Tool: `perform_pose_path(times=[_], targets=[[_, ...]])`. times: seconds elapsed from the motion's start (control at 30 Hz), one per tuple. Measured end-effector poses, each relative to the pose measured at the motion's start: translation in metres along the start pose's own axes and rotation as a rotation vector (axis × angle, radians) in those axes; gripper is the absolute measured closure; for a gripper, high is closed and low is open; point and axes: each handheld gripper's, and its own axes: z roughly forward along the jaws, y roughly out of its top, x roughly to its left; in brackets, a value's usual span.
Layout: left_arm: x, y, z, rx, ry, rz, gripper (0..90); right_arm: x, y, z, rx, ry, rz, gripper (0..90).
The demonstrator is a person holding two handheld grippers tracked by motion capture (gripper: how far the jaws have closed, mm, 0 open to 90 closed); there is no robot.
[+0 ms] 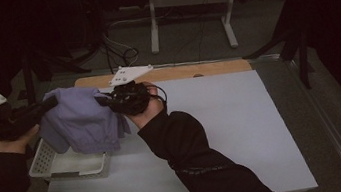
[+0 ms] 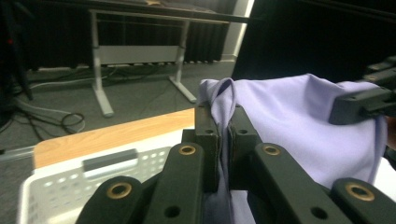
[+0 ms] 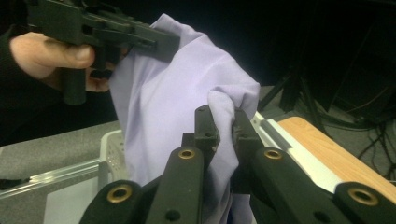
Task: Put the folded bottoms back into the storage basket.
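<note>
The lavender garment (image 1: 81,119) hangs above the white perforated basket (image 1: 46,159) at the table's (image 1: 224,134) left edge. Its top edge runs level between the claws; its length drops straight down. The left claw (image 2: 223,122) and right claw (image 3: 222,122) are each clenched on an upper corner.

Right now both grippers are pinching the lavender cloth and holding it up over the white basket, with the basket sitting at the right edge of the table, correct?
Not quite. The left gripper and right gripper do both pinch the lavender cloth over the white basket, but the high view shows the basket at the left edge of the table, not the right.
</note>
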Motion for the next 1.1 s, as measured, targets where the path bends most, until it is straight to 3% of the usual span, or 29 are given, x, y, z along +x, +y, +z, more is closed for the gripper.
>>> perform_pose_path(times=[0.43,0.73,1.1], targets=[[0.023,-0.01,-0.023,-0.023,0.05,-0.019,86.1,0.018,0.005,0.031,0.0,0.043,0.007,84.8],[0.041,-0.018,-0.039,-0.036,0.07,-0.046,86.1,0.037,0.01,0.054,0.024,0.074,-0.019,84.7],[0.055,-0.033,-0.041,-0.024,0.087,-0.077,86.1,0.047,0.0,0.077,0.049,0.096,-0.001,84.7]])
